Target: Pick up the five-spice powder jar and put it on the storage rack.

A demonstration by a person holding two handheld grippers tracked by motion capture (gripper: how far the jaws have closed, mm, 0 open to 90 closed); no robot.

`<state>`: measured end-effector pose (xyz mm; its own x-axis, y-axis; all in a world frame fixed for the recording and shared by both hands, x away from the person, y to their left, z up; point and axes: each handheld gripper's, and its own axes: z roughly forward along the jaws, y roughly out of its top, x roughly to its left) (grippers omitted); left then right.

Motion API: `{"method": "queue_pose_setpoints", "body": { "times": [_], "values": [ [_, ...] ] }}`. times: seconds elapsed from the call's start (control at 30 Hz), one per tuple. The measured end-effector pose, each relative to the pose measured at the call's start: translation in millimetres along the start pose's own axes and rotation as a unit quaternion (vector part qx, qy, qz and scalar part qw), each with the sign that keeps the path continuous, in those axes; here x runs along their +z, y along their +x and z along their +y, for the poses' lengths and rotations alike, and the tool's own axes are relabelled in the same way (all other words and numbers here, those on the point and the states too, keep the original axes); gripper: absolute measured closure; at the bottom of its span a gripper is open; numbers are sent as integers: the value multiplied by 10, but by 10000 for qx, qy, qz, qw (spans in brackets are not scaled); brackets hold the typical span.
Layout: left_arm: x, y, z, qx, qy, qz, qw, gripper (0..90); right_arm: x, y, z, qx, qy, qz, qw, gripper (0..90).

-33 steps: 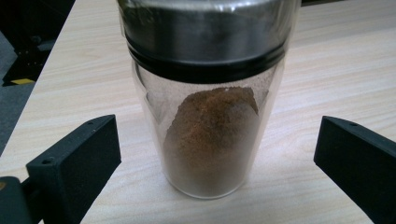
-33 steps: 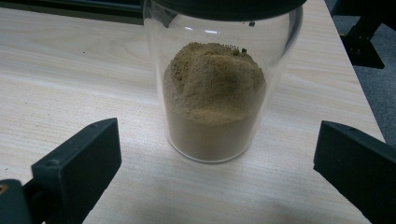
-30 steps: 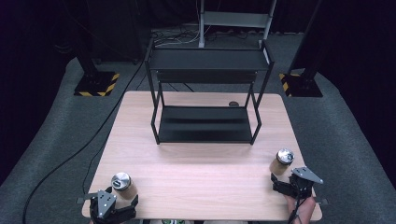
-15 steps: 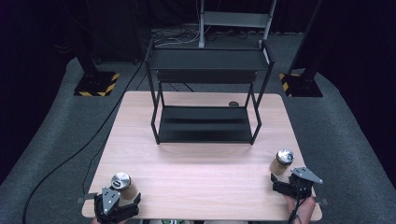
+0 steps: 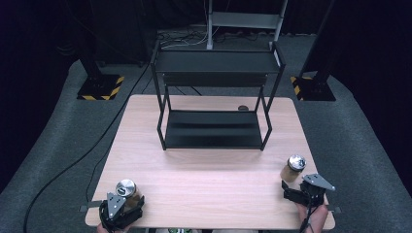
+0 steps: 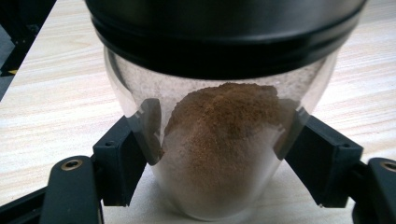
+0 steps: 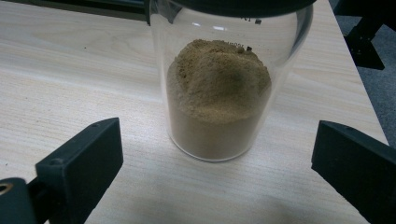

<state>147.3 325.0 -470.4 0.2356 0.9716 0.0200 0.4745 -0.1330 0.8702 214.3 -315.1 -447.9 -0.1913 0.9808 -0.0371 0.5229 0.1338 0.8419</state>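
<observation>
A glass jar of reddish-brown powder (image 5: 126, 188) (image 6: 219, 154) with a metal lid stands near the table's front left corner. My left gripper (image 5: 127, 200) (image 6: 217, 140) has just been closing its jaws, and both pads (image 6: 147, 130) now press the jar's sides. At the front right stands a second jar (image 5: 294, 167) (image 7: 219, 93) holding tan powder. My right gripper (image 5: 297, 188) (image 7: 218, 144) sits just behind it, open, with its jaws wide on either side of the jar's base and apart from the glass.
A black two-level metal rack (image 5: 214, 128) stands at the middle back of the wooden table (image 5: 209, 179). A small dark round thing (image 5: 243, 108) lies behind the rack. Stands with yellow-black feet (image 5: 99, 90) are on the floor beyond.
My left gripper edged in around the front left jar and its jaws closed onto it. The right gripper and its jar stayed put.
</observation>
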Motion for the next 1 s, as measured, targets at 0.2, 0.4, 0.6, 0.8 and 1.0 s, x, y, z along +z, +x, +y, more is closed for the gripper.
{"method": "queue_pose_setpoints", "body": {
  "times": [0.2,0.4,0.6,0.8,1.0],
  "values": [
    [5,25,-13,-60,-32,-34,10000,306,4,5,7,-18,18,-8,10000,15],
    [-1,36,6,-39,-16,-67,10000,314,4,2,7,-16,19,0,10000,15],
    [-10,54,43,-30,55,-123,9999,315,5,1,10,-21,27,4,10000,15],
    [-29,47,88,16,99,-163,9998,316,6,3,12,-22,31,-2,10000,15],
    [-33,31,167,92,131,-224,9996,315,6,1,13,-27,35,10,10000,15]
  ]
}}
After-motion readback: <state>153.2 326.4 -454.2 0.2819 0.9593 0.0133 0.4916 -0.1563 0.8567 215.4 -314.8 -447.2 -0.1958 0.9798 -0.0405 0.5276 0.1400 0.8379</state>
